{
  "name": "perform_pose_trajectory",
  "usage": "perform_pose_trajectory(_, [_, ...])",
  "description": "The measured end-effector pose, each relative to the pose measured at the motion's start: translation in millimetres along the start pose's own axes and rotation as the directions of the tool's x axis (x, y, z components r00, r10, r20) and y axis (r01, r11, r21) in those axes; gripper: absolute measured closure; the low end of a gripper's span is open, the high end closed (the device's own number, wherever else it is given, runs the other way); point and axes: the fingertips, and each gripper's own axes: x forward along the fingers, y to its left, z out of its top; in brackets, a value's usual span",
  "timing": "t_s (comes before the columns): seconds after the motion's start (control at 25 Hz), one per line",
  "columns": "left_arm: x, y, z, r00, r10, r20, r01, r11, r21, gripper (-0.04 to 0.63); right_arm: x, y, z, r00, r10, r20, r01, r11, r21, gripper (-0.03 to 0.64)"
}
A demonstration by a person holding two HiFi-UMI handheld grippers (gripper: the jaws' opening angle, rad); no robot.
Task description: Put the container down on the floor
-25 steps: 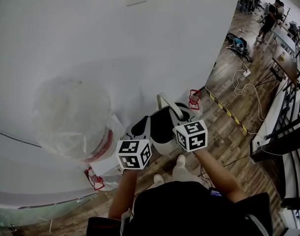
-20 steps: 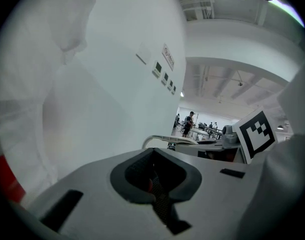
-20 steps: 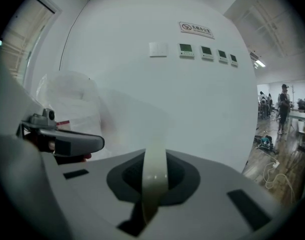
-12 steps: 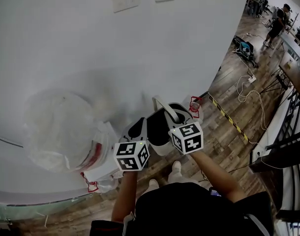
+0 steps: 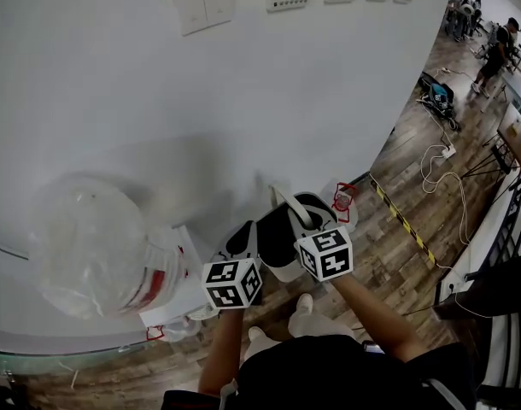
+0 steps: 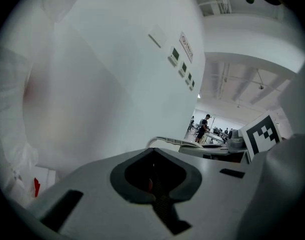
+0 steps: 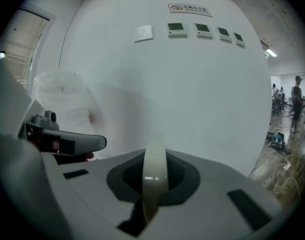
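The container [image 5: 282, 270] is a white bin with a dark inside and a pale arched handle [image 5: 288, 205]. It hangs between my two grippers, close to the white wall and above the wooden floor [image 5: 389, 246]. My right gripper [image 5: 310, 222] is shut on the handle, which runs as a cream band [image 7: 155, 176] between its jaws. My left gripper [image 5: 246, 231] sits against the bin's left rim with its jaws together. Its fingertips are hidden in the left gripper view, where the handle [image 6: 172, 142] shows just beyond them.
A large bin draped in clear plastic [image 5: 90, 246] stands at the left by the wall. Red-handled bags [image 5: 344, 196] lie near the bin's right. Yellow-black tape [image 5: 406, 220] and cables [image 5: 440, 156] cross the floor. My shoes [image 5: 305, 314] are below. People stand far right.
Both grippers and the container have sunk a little and moved along the wall together. More of the wall panels is in view at the top.
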Motion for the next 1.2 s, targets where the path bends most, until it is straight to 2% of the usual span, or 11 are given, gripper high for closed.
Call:
perform_pose_trajectory(0.12, [16, 9, -13, 1.000, -0.001, -0.013, 0.001, 1.000, 0.017, 0.583, 12, -4, -6, 1.000, -0.003, 0.015, 0.003, 1.000, 0.011, 0.588])
perform_pose_trajectory(0.4, [30, 22, -38, 1.000, 0.008, -0.025, -0.008, 1.000, 0.001, 0.583, 31, -10, -19, 0.999, -0.014, 0.033, 0.013, 1.000, 0.020, 0.588])
perform_pose_trajectory(0.68, [45, 54, -78, 0.999, 0.022, -0.034, -0.023, 1.000, -0.018, 0.583, 67, -19, -57, 0.999, -0.035, 0.026, 0.034, 0.999, 0.032, 0.588])
perform_pose_trajectory(0.84, [60, 73, -98, 0.999, 0.035, -0.038, -0.035, 0.999, -0.005, 0.583, 85, -26, -78, 0.999, -0.044, 0.032, 0.043, 0.998, 0.038, 0.586])
perform_pose_trajectory(1.2, [102, 99, -150, 0.998, 0.028, -0.052, -0.029, 0.999, -0.014, 0.583, 120, -42, -136, 0.998, -0.053, 0.020, 0.052, 0.997, 0.051, 0.586])
